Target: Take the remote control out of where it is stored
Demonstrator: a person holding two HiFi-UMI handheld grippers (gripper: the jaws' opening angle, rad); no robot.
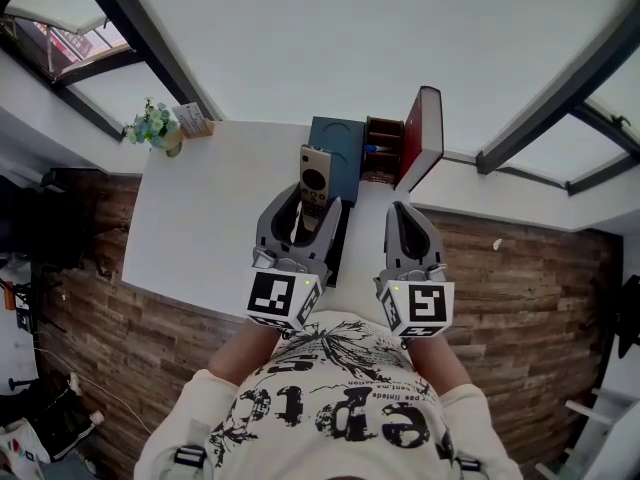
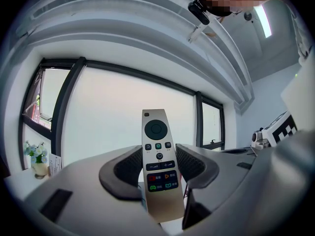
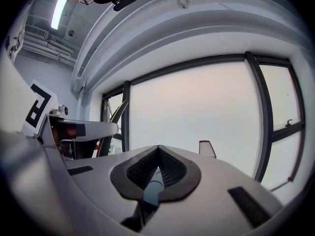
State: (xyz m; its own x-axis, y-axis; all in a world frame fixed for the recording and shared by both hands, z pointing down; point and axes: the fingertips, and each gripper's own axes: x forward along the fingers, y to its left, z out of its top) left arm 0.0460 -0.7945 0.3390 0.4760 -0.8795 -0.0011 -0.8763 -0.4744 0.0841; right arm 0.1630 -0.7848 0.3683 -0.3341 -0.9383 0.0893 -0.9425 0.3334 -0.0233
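The champagne-coloured remote control (image 1: 313,176) stands upright between the pads of my left gripper (image 1: 306,214), lifted above the white table (image 1: 200,228). In the left gripper view the remote (image 2: 158,146) shows its round pad and coloured buttons, and the left gripper (image 2: 158,170) is shut on its lower half. Just behind it lies the storage box: a dark blue part (image 1: 337,146), a brown compartment (image 1: 382,150) and a raised red lid (image 1: 421,138). My right gripper (image 1: 404,212) hovers beside the box, shut with its tips (image 3: 157,149) meeting and nothing held.
A small pot of flowers (image 1: 155,126) with a card stands at the table's far left corner, and the flowers (image 2: 37,157) also show in the left gripper view. The red lid (image 3: 207,148) pokes up beyond the right jaws. Wooden floor surrounds the table.
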